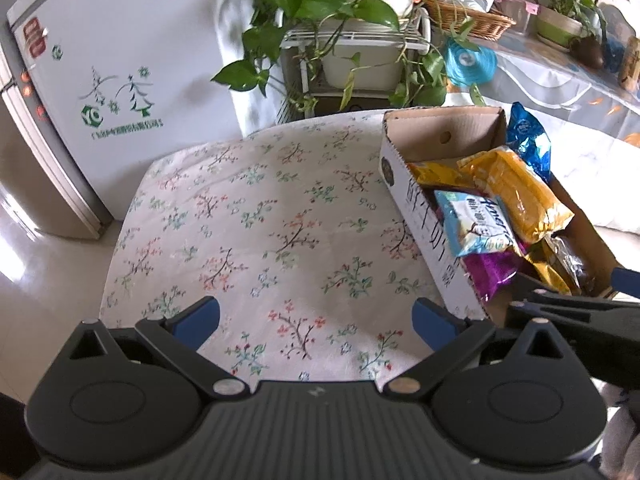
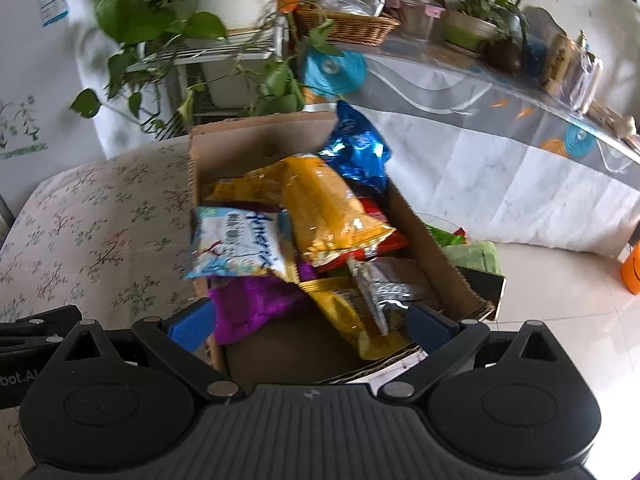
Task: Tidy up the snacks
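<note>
A cardboard box (image 1: 420, 208) (image 2: 244, 140) full of snack bags stands on the right side of a floral-covered table (image 1: 260, 220). Inside lie a yellow bag (image 2: 324, 204) (image 1: 520, 188), a light blue and white bag (image 2: 236, 244) (image 1: 476, 224), a purple bag (image 2: 256, 304), a shiny blue bag (image 2: 356, 152) leaning on the far wall, and a silver wrapper (image 2: 380, 288). My left gripper (image 1: 316, 320) is open above the bare tablecloth, left of the box. My right gripper (image 2: 312, 324) is open over the box's near end with nothing held.
A white freezer (image 1: 112, 72) stands beyond the table on the left. Potted trailing plants on a white rack (image 1: 352, 40) are behind the table. A long counter (image 2: 500, 92) with a wicker basket (image 2: 348, 24) runs at the right. Green packets (image 2: 472, 248) lie beside the box.
</note>
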Demonstrator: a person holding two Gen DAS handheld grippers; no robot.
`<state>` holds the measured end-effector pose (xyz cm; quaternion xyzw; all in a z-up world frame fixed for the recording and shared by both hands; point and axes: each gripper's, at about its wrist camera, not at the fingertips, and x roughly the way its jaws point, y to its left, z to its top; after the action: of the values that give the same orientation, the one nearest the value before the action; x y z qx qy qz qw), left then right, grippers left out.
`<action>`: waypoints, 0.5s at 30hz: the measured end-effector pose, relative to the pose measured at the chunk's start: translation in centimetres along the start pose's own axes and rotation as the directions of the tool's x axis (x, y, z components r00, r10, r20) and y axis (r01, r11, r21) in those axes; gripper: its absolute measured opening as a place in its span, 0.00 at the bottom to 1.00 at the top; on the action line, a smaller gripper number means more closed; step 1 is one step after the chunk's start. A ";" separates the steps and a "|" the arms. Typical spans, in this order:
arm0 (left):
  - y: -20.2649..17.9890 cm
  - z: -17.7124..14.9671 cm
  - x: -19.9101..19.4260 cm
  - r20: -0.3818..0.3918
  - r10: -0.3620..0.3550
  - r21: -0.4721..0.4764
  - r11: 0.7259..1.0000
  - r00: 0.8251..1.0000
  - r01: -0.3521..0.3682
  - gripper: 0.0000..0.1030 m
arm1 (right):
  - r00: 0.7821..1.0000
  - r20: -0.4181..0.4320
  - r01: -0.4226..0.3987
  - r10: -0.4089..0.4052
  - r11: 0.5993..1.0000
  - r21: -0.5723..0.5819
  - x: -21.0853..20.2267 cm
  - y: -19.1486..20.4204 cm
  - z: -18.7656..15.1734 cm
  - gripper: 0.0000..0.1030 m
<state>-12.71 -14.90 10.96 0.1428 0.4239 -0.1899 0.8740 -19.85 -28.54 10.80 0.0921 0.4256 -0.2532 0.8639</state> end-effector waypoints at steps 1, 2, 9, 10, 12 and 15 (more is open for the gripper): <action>0.4 -0.2 -0.1 0.000 -0.001 -0.002 1.000 1.000 0.001 0.99 | 1.000 0.005 -0.003 0.003 1.000 -0.007 -0.1 0.3 -0.2 1.00; 0.7 -0.5 -0.1 -0.001 -0.001 -0.002 1.000 1.000 0.001 0.99 | 1.000 0.008 -0.010 0.010 1.000 -0.014 -0.2 0.6 -0.3 1.00; 4.1 -1.8 -0.4 -0.008 0.017 -0.018 1.000 1.000 -0.018 0.99 | 0.996 0.006 -0.086 0.086 0.996 -0.035 -0.5 2.9 -1.9 1.00; 4.8 -2.0 -0.3 -0.014 0.016 -0.030 0.999 1.000 -0.017 0.99 | 0.996 0.005 -0.091 0.091 0.995 -0.043 -0.5 3.4 -2.3 1.00; 6.1 -2.4 -0.2 -0.021 0.019 -0.047 0.999 1.000 -0.020 0.99 | 0.994 -0.001 -0.109 0.109 0.993 -0.051 -0.3 4.4 -3.1 1.00; 8.1 -3.1 0.2 -0.027 0.042 -0.064 0.997 0.999 -0.044 0.99 | 0.995 0.035 -0.091 0.094 0.991 -0.097 -0.5 6.5 -4.2 1.00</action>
<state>-11.04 -6.50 9.61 0.1263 0.4379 -0.1554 0.8765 -19.71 -21.23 8.24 0.0655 0.4155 -0.1941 0.8862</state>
